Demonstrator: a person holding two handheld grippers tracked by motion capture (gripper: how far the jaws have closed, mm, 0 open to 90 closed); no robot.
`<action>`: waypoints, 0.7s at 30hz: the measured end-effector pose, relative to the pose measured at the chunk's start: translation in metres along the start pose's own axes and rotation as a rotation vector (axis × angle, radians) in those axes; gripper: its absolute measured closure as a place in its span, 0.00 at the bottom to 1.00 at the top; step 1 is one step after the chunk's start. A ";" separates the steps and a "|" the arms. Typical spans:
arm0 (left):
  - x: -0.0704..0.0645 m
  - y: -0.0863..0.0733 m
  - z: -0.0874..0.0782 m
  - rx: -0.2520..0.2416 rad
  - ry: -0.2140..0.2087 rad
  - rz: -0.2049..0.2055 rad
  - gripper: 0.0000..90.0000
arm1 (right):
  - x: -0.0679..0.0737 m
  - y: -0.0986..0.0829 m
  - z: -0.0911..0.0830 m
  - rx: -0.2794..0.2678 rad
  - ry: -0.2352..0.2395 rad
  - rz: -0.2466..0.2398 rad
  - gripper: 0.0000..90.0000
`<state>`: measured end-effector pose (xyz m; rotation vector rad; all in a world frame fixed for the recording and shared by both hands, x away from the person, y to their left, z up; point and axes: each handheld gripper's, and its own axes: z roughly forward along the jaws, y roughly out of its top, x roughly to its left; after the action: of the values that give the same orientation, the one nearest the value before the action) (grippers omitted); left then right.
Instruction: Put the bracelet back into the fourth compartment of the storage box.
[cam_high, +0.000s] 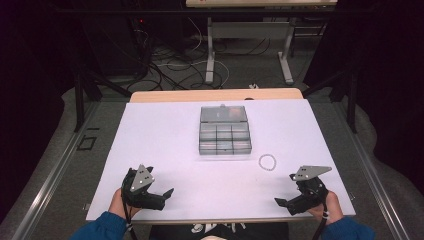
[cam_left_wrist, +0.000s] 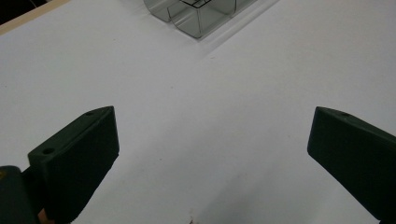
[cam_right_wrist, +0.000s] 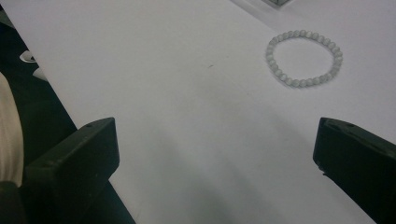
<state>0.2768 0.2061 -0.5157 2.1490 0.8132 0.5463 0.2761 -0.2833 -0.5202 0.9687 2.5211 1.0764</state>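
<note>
Work is judged barely begun: the bead bracelet (cam_right_wrist: 303, 58) lies untouched on the white counter (cam_high: 165, 145), just right of the clear compartment box (cam_high: 224, 130) (lid open). The left claw (cam_high: 161, 196) and right claw (cam_high: 286, 204) are held wide, empty, at the near edge.

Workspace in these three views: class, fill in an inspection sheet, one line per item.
Surface: white table top, flat, wooden edge at the far side.
Job's things: bead bracelet lying flat, right of the clear compartment box; the box holds something orange in its far section.
Clutter: nothing seen.
Grippers: left gripper and right gripper both open, holding nothing, near the front edge.
Cables: tangle on the floor beyond the table.
Surroundings: table legs, dark curtains.
</note>
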 end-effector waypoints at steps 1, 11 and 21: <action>0.000 0.000 0.000 0.000 -0.001 0.001 0.02 | 0.000 0.000 -0.001 0.012 0.002 -0.001 0.00; -0.001 0.000 0.001 0.014 -0.002 0.014 0.03 | 0.000 0.003 0.002 -0.004 -0.003 -0.013 0.00; -0.001 0.000 0.001 0.018 -0.008 0.012 0.03 | -0.004 0.009 0.007 -0.024 0.021 0.015 0.00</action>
<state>0.2767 0.2046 -0.5162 2.1728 0.8041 0.5386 0.2865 -0.2779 -0.5188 0.9762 2.5151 1.1247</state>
